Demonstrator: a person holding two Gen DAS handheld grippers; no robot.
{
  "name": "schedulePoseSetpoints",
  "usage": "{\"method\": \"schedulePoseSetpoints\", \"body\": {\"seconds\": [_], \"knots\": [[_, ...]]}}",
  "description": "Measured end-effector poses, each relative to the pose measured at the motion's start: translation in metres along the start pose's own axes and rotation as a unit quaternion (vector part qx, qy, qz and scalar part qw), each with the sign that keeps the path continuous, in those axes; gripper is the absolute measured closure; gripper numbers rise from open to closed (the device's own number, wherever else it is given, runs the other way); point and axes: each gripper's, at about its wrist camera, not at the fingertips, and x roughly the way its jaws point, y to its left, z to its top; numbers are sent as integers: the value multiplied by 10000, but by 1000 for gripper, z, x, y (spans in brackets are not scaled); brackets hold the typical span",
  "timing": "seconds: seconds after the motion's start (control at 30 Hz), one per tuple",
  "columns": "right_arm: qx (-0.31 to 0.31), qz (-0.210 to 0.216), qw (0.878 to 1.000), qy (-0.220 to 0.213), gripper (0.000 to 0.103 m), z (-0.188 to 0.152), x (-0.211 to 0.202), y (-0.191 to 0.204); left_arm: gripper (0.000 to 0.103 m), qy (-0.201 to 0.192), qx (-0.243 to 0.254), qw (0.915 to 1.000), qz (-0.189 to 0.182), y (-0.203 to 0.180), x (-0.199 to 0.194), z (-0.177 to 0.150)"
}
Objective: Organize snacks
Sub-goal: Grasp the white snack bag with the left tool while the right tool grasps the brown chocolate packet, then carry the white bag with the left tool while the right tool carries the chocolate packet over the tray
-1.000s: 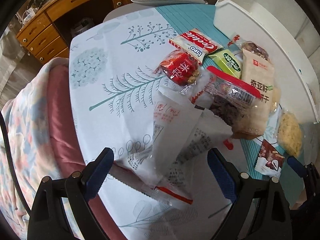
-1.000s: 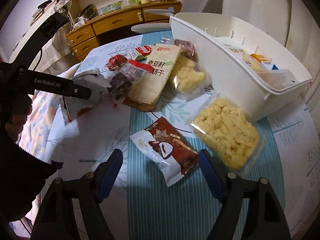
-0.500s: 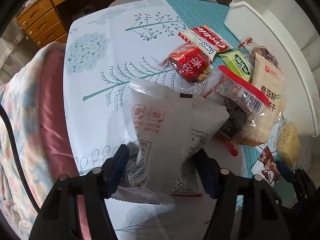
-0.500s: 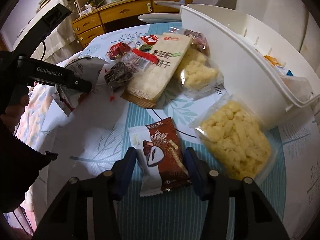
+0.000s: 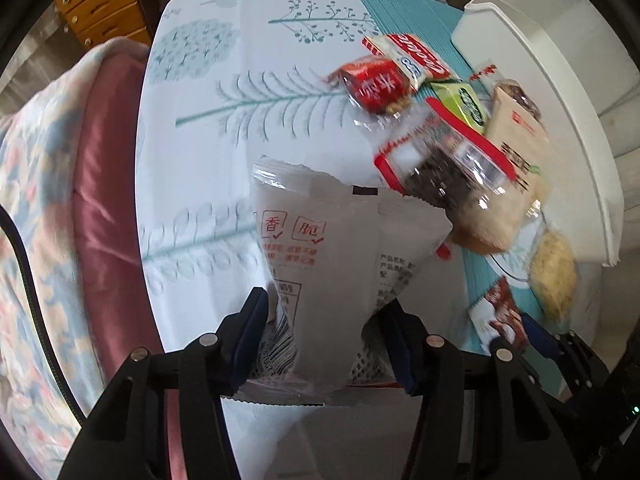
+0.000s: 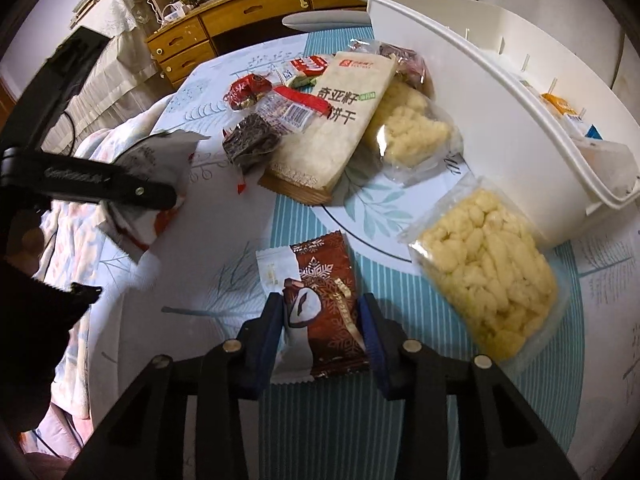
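A matt grey film snack bag [image 5: 340,264] creases between the blue, rubbery-looking pads of the left claw [image 5: 326,340], whose arms are matt black plastic with bright metal rivets. At the right claw [image 6: 320,334], a glossy brown-and-white wrapper [image 6: 320,304] shines. At its two o'clock, clear crinkled plastic [image 6: 486,274] covers pale puffs beside a smooth white plastic bin [image 6: 460,92]. A printed cloth covers the tabletop [image 5: 240,92]; varnished wooden drawers [image 6: 224,28] stand at eleven o'clock.

A table [image 6: 224,280] under a white cloth with teal leaf prints carries a white bin [image 6: 480,100] along its far right edge. Beside the bin lie a yellow puff bag [image 6: 486,268], a beige cracker pack [image 6: 340,128] and a brown wrapper [image 6: 324,300] nearer the front edge.
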Motion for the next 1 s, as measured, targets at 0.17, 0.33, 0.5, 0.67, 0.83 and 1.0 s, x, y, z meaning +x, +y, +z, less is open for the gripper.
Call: {"method": "schedulePoseSetpoints", "body": {"seconds": [0.17,0.33,0.5,0.67,0.83,1.0], "knots": [[97,99,9999,33,66,-5,-11,3,49,-30,-18,9998,-201,-8,-25,-25],[247,281,9992,-125,66,-9,-35,5,49,-38,-90,9987,-507,-14,-50,-50],[236,165,9983,-506,66,-13,-68,3,49,20,-83,9969,-786,-28,-71,-77],[330,83,9965,-762,66,-14,-94,-8,49,-179,59,9955,-926,-45,-93,-92],[344,147,9943,-1001,66,-10,-119,-17,49,-512,30,9918,-1171,-57,-116,-103],[244,423,9923,-1136,66,7,-142,-32,49,-767,-13,9873,-1393,-77,-130,-110]]}}
